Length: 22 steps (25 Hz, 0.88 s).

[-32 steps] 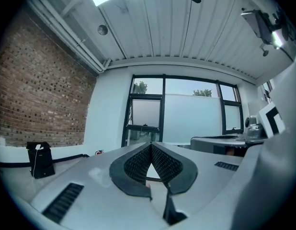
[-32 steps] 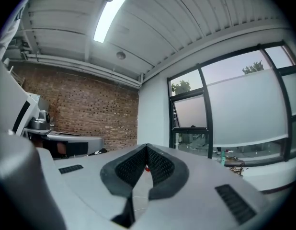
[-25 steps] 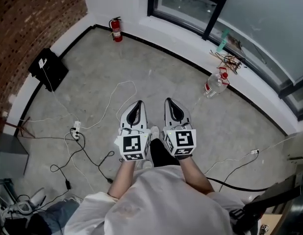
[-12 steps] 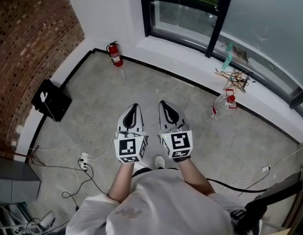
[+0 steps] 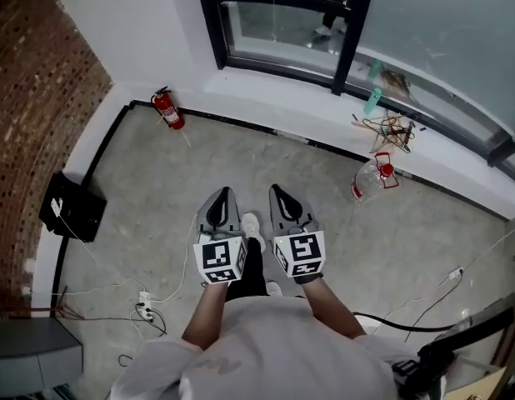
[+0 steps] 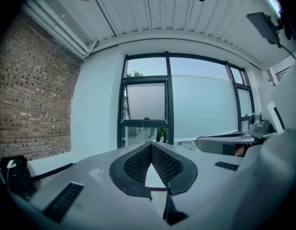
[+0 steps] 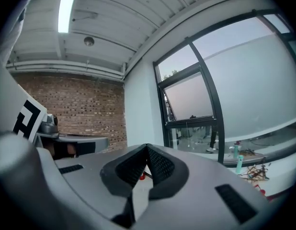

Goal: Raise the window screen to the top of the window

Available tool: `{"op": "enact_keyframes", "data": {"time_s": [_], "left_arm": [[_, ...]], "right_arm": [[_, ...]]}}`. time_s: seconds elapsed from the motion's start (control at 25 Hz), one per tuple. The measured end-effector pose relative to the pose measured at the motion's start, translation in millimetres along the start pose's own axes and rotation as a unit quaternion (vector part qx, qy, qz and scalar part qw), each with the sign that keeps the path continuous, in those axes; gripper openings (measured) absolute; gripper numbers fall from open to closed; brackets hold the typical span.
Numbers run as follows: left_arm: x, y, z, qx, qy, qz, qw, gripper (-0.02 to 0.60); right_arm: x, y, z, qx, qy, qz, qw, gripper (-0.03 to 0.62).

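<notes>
A dark-framed window (image 5: 282, 27) fills the far wall above a white sill (image 5: 291, 94). In the left gripper view a pale screen (image 6: 146, 101) covers the upper part of the narrow left pane, and its lower bar (image 6: 147, 121) sits above a strip of clear glass. The right gripper view shows the same screen (image 7: 188, 99) from an angle. My left gripper (image 5: 222, 197) and right gripper (image 5: 280, 193) are held side by side at waist height, pointing at the window and well short of it. Both the left gripper (image 6: 151, 145) and the right gripper (image 7: 147, 150) are shut with nothing between the pads.
A red fire extinguisher (image 5: 168, 109) stands in the left corner by the brick wall (image 5: 41, 98). A plastic bottle (image 5: 370, 177) lies on the concrete floor, with tangled wires (image 5: 389, 129) and a green bottle (image 5: 372, 101) on the sill. A black box (image 5: 72, 207) and cables (image 5: 144, 305) lie at the left.
The person has walked toward the window, so the sill, extinguisher and glass are nearer. Both grippers stay side by side and shut.
</notes>
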<state>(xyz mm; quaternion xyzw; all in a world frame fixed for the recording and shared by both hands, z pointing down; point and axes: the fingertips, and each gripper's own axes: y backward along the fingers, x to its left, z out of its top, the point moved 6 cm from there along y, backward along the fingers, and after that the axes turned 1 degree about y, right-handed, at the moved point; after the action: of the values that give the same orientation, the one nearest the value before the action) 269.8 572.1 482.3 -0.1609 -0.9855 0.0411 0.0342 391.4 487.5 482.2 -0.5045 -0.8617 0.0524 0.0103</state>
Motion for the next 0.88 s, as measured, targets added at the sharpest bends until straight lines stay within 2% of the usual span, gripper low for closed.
{"op": "enact_keyframes", "data": {"time_s": [0.2,0.4,0.56,0.72,0.88], "left_arm": [[21,-99,-6,0.003,0.012,-0.017,0.9998,0.0],[66,-219,26,-0.015,0.03,-0.032,0.9989,0.0],[102,-301,50,-0.014,0.035,-0.059,0.9976,0.0],[143,-355,64,-0.011,0.035,-0.055,0.9978,0.0],[164,-394,58,-0.004,0.041,-0.039,0.9984,0.0]], "right_arm": [[-46,-74,-1,0.005,0.015,-0.025,1.0,0.0],[-88,-193,31,0.004,0.04,-0.02,0.999,0.0],[-107,-284,53,-0.002,0.041,-0.011,0.999,0.0],[-108,-349,58,0.002,0.036,0.002,0.999,0.0],[-128,-397,51,0.016,0.028,0.004,0.999,0.0]]}}
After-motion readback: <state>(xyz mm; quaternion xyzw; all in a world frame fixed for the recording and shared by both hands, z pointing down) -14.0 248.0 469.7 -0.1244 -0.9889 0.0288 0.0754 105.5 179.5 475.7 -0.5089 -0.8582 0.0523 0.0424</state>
